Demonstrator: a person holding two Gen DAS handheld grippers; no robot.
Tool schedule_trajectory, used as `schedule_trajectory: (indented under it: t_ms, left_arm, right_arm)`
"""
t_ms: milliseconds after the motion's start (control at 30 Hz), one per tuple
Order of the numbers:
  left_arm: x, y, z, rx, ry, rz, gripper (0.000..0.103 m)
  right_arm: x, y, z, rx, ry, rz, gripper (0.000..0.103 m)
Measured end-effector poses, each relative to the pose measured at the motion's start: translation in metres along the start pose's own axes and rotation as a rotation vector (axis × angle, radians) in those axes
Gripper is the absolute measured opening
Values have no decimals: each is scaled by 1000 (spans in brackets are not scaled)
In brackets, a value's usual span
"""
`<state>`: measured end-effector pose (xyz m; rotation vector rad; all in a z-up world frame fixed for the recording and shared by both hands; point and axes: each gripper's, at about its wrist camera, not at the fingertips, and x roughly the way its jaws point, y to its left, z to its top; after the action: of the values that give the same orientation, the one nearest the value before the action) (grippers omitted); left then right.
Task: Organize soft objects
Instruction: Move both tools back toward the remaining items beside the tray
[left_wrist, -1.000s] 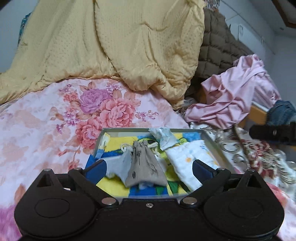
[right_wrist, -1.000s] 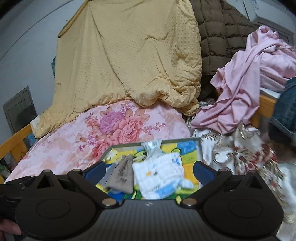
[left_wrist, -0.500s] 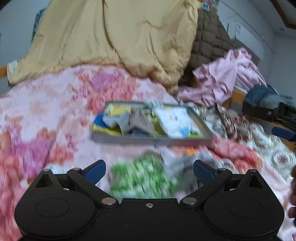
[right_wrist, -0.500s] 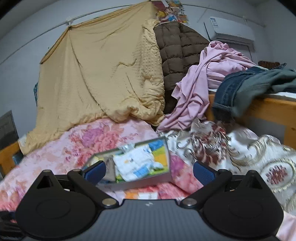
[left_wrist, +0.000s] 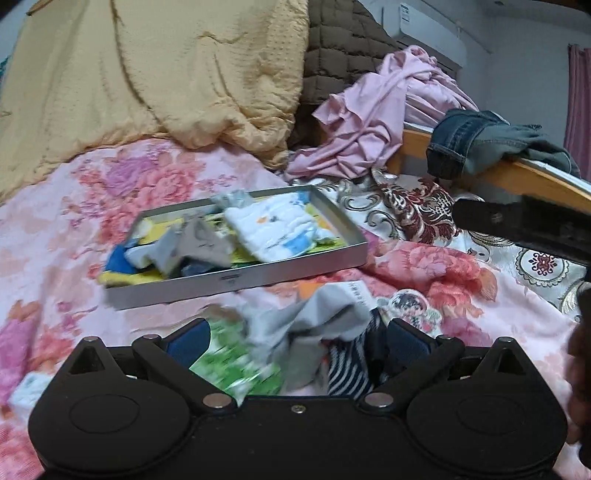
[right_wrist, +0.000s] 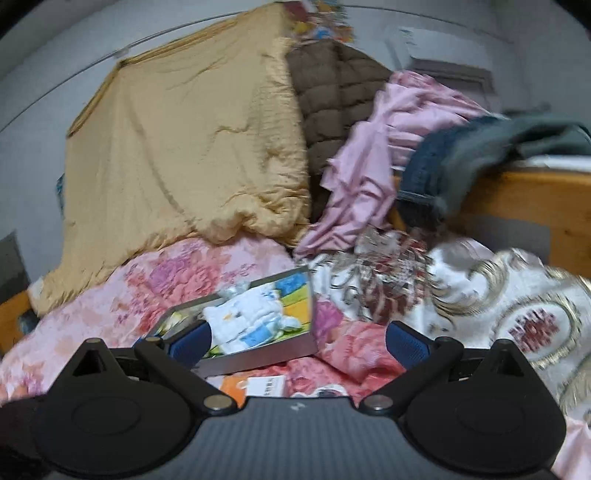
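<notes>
The bedspread is showing pink with rose and purple flowers, and the quilt behind it is glowing mustard yellow. In the silver tray a white cloth is showing blue and orange marks; before the tray, a grey cloth is lying beside green-patterned and navy-striped pieces.

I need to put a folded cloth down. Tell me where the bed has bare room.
Free: the flowered sheet left of the tray, below the yellow quilt. Crowded: the tray, and the strip in front of it, where gray cloth, a green packet and a striped sock lie by the left claw.
</notes>
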<state>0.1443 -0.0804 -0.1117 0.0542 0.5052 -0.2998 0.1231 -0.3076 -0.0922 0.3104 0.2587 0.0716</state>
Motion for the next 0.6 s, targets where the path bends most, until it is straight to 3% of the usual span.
schedule_trajectory:
  t_ms: [200,400,500,600]
  left_arm:
    - [40,-17,5,13,6,-23,101]
    - [64,-17,8,-21,24,-14,90]
    - [70,-12,7,-51,48,-17,75]
    - [74,-6,3,-61,81,-9,50]
  right_arm:
    - [5,-13,0,26,6,-17,103]
    - [11,-19,-4,48,32,-28,103]
    - [12,-18,-6,50,39,-22,103]
    - [13,-18,-7,53,45,-16,103]
